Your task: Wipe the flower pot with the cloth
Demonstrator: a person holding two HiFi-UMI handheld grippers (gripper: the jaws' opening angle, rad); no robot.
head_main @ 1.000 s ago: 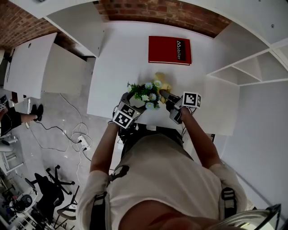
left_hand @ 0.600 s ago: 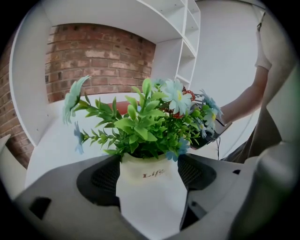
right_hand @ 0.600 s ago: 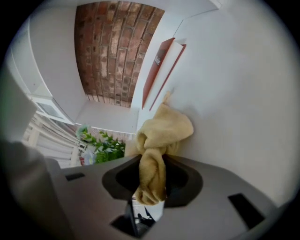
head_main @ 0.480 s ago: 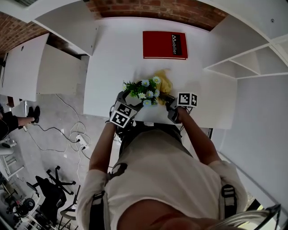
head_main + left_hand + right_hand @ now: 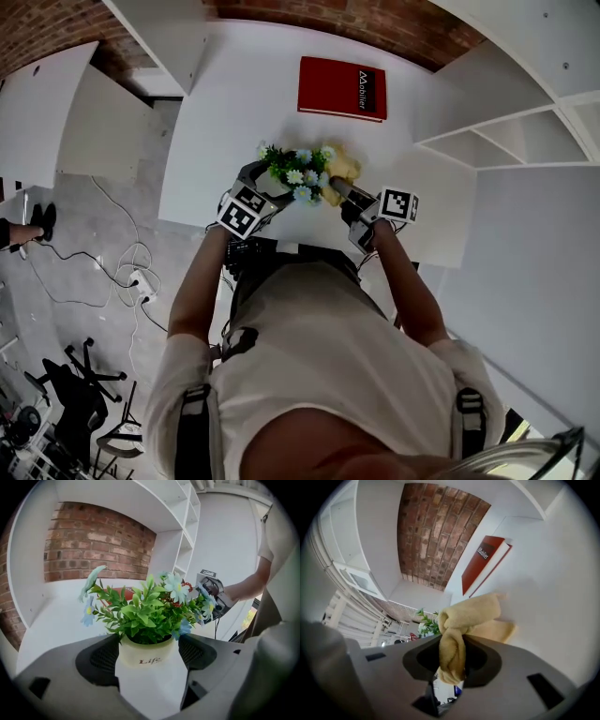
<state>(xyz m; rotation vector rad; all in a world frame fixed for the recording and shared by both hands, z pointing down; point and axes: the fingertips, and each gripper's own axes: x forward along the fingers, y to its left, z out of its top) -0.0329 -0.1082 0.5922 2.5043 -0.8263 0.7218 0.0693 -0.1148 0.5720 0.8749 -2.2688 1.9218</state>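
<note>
The white ceramic flower pot [image 5: 148,663] of green leaves and blue flowers was clamped in the left gripper [image 5: 262,180] at the white table's [image 5: 234,103] near edge. Just beside it, the bunched yellow cloth [image 5: 461,620] was pinched in the right gripper [image 5: 337,191].

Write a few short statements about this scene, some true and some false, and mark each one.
1. The left gripper is shut on the flower pot. True.
2. The right gripper is empty. False: it grips a yellow cloth.
3. A red book lies closed on the white table. True.
4. The flower pot has nothing in it. False: a green plant with pale flowers stands in it.
</note>
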